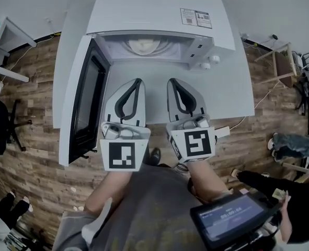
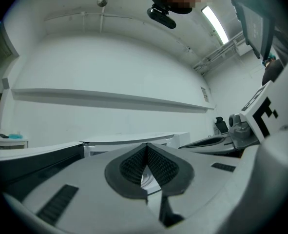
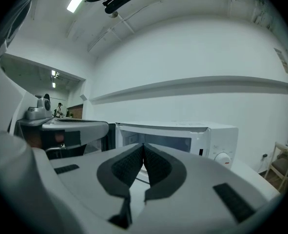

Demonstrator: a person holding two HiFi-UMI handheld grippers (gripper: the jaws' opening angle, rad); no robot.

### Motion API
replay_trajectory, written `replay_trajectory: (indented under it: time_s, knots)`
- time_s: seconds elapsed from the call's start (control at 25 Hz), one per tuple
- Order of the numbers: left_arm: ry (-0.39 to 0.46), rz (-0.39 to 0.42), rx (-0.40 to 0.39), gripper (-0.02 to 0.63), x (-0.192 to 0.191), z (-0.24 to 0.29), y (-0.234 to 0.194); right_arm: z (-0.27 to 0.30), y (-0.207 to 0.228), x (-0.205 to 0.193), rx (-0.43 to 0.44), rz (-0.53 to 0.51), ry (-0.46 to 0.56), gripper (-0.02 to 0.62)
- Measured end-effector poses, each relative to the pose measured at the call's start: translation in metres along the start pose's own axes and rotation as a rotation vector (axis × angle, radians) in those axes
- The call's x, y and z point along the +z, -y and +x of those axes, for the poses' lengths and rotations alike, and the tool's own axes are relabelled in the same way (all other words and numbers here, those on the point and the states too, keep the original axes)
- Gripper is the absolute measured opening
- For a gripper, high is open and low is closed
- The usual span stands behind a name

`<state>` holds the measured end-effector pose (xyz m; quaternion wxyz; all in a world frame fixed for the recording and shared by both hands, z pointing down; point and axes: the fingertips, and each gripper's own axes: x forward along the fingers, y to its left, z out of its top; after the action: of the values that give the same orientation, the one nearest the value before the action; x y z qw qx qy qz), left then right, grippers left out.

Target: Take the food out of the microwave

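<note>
The broad white bench (image 1: 238, 88) carries a white box microwave (image 1: 154, 9) at twelve o'clock from the person. Its dark-glazed door (image 1: 86, 103) is swung fully out along the nine o'clock side, so the cavity mouth stands open. Both tools hang over the bare bench just short of that mouth and point into it nearly level. The left tool (image 1: 138, 81) sits toward eleven o'clock and the right tool (image 1: 170, 80) toward one o'clock, side by side but apart. Each is clenched on nothing, its ribbed dark pads meeting at the tips in its own view. The task's thing, a pale round dish of food (image 1: 144, 46), lies inside the cavity at twelve o'clock. Only its near part shows under the cavity roof, so its depth and rim shape cannot be told. Two small white knobs (image 1: 209, 61) sit on the control panel at about two o'clock. The step in hand looks like the approach, with the lift not yet begun. To do it well, both tools would need to spread their jaws before entering. They should go in low and level, clear of the door edge and the panel side. Each should take the rim at opposite sides, roughly nine and three o'clock on the dish, and the dish should stay flat as it is drawn straight back toward six o'clock.
</note>
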<state>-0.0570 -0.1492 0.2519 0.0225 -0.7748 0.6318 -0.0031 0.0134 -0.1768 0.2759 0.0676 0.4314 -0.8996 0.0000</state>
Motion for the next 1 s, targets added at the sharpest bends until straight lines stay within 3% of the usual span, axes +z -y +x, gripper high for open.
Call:
replay_trajectory:
  time_s: [0.64,1.0]
  knots:
    - [-0.091,-0.021,-0.001,0.006,-0.062,0.045,-0.027,0.077,0.010,-0.058,0.018,0.053,-0.089,0.006]
    - [-0.112,-0.010,0.005,0.006,-0.089,0.061,-0.036,0.108,0.012,-0.102,0.037,0.134,-0.137,0.007]
